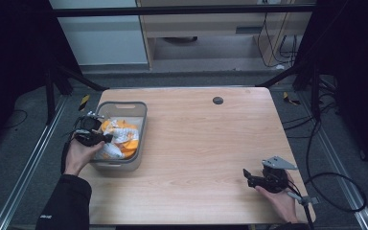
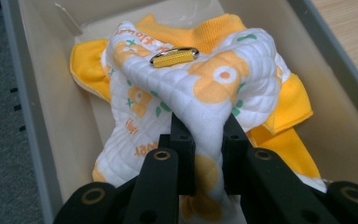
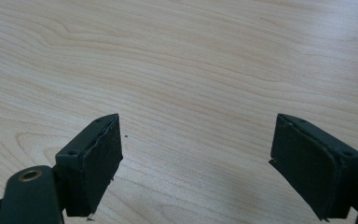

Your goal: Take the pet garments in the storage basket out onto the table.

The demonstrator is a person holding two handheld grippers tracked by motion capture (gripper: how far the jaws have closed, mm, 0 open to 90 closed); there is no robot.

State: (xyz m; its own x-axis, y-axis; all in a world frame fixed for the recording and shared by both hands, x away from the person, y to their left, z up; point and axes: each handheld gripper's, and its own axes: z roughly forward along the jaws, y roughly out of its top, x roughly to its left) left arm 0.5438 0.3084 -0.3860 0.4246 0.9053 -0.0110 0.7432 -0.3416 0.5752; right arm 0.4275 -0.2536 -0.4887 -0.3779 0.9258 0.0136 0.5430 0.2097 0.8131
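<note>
While the left gripper (image 2: 204, 140) is pinching a fold of the white quilted cloth (image 2: 191, 88) between its fingers (image 2: 182, 140), the fingers are sitting nearly together with the fabric squeezed up through the gap. Cloth is carrying an orange flower print with green marks and some orange lettering. A small gold ribbed clip with a silver ring (image 2: 174, 57) is resting on top of the cloth, up past the pinch. Yellow-orange fabric (image 2: 289, 105) is lying under and around the white piece. All of it is sitting inside the grey bin (image 1: 140, 125) at the left side of the table (image 1: 206, 139), with the left hand (image 1: 79, 154) reaching over the bin's near-left wall.

Right gripper (image 3: 196, 163) is hovering over bare wood near the table's front right corner, fingers (image 3: 91, 163) spread wide, gripping nothing. Right hand (image 1: 280, 196) is holding it low, grey plate on top, cable trailing off the table edge.
</note>
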